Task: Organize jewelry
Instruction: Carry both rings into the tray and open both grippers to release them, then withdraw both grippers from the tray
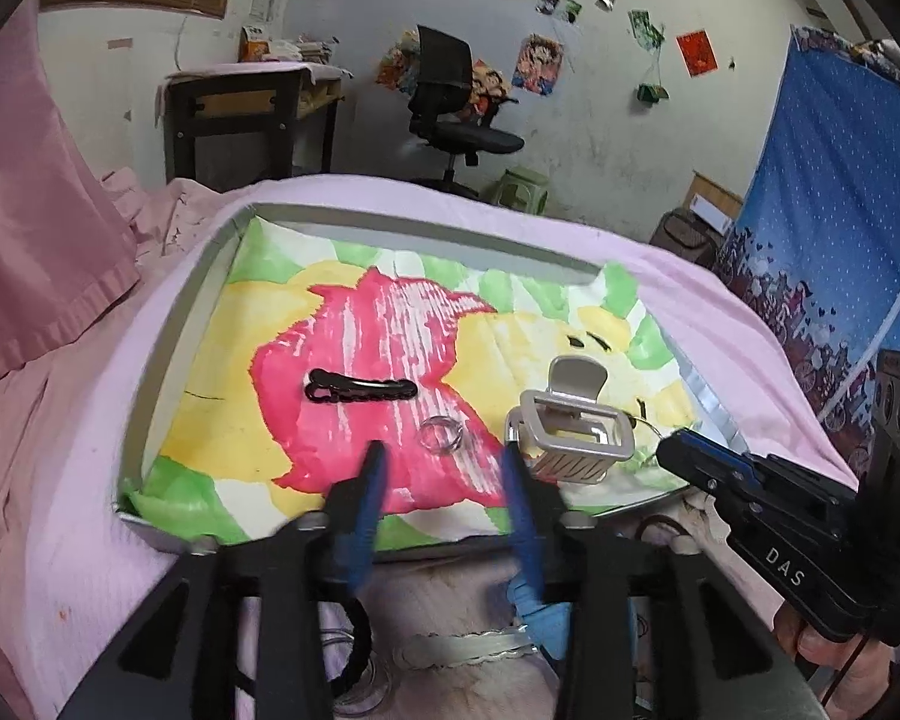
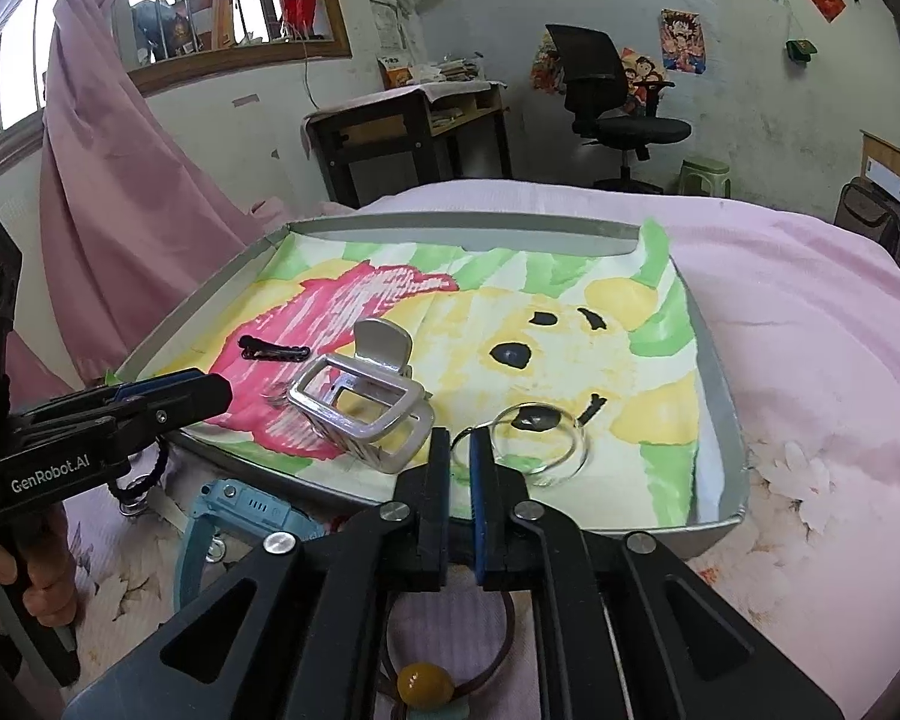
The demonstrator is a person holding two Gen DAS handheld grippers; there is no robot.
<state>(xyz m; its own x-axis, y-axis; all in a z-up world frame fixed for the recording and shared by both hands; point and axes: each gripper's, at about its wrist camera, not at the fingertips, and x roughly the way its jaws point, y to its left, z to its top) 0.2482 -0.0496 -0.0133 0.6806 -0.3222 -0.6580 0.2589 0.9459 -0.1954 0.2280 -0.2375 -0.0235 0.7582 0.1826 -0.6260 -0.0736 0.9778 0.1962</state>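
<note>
Judging the clear ring (image 1: 442, 435) in the tray (image 1: 168, 354) light, slick and rigid, we'd pinch across its band; our left hand-held gripper (image 1: 444, 462) gapes empty, the right hand-held gripper (image 2: 463, 450) nearly closed, empty.

Colours only:
- tray (image 2: 720, 372): grey metal rim, lined with a painted cloth (image 2: 570, 324) – yellow bear face with black eyes, nose and mouth, a red-pink patch streaked white, green and white rays at the edges.
- hair claw (image 2: 366, 408), just left of the right jaws: pale silver-champagne.
- hair clip (image 1: 361, 391), ahead of the left jaws: black.
- ring (image 1: 442, 434), between the left jaws' tips: clear.
- bangle (image 2: 540, 438), right at the right jaws' tips: clear glass.
- left gripper (image 1: 444, 468), right gripper (image 2: 461, 450): black bodies, blue pads.
- watch (image 2: 240, 510), left of the right jaws: light blue.
- hair tie (image 2: 423, 681), beneath the right jaws: brown with an amber bead.
- bed sheet (image 2: 810, 300): pale pink.
</note>
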